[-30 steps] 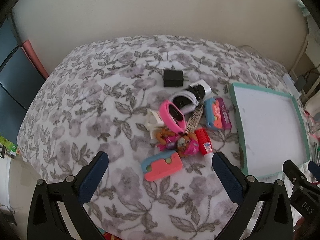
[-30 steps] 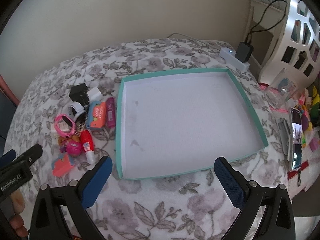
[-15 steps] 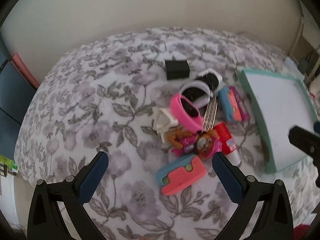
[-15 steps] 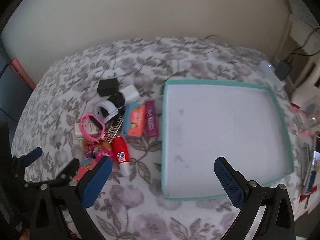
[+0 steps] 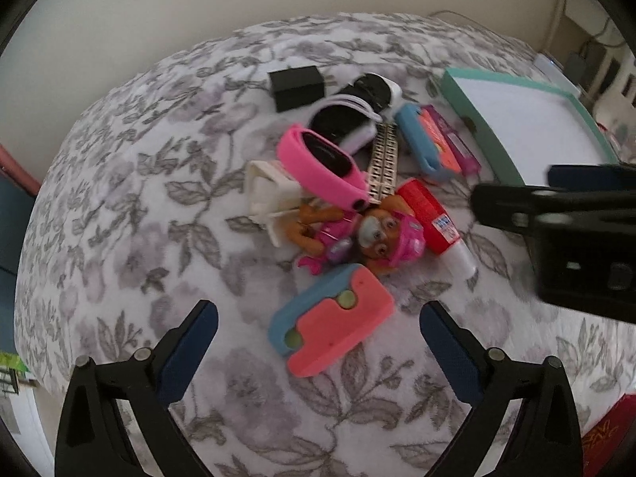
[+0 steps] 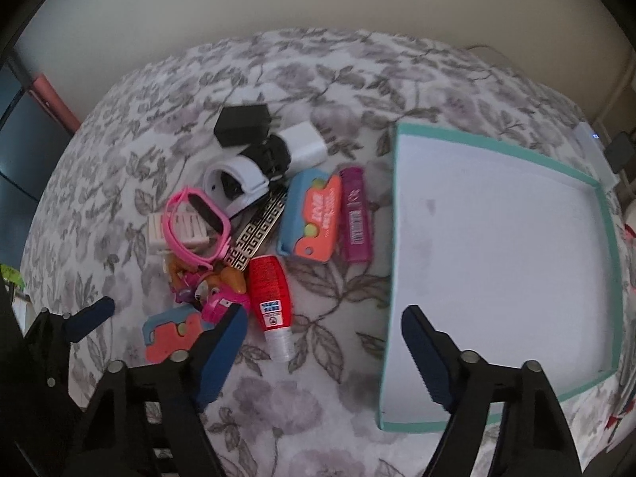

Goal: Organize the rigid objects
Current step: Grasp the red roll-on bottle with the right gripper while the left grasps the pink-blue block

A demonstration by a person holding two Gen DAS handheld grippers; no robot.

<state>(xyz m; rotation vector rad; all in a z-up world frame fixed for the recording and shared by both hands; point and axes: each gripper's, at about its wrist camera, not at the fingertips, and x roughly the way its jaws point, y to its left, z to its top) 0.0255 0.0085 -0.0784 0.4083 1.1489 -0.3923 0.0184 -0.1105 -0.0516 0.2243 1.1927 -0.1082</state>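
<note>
Both claws are seen closing, wide and empty: left gripper point(image 5: 318, 342) above the coral-and-blue case point(image 5: 332, 324), right gripper point(image 6: 324, 342) beside the red tube point(image 6: 272, 298); the teal tray point(image 6: 608, 214) lies right of the pile.

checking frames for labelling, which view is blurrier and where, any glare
Left wrist view: motion smear is strongest on the right gripper and the teal tray; the pup figure stays readable. Right wrist view: sharper, red tube label soft. No glare; both bend at edges.
</note>
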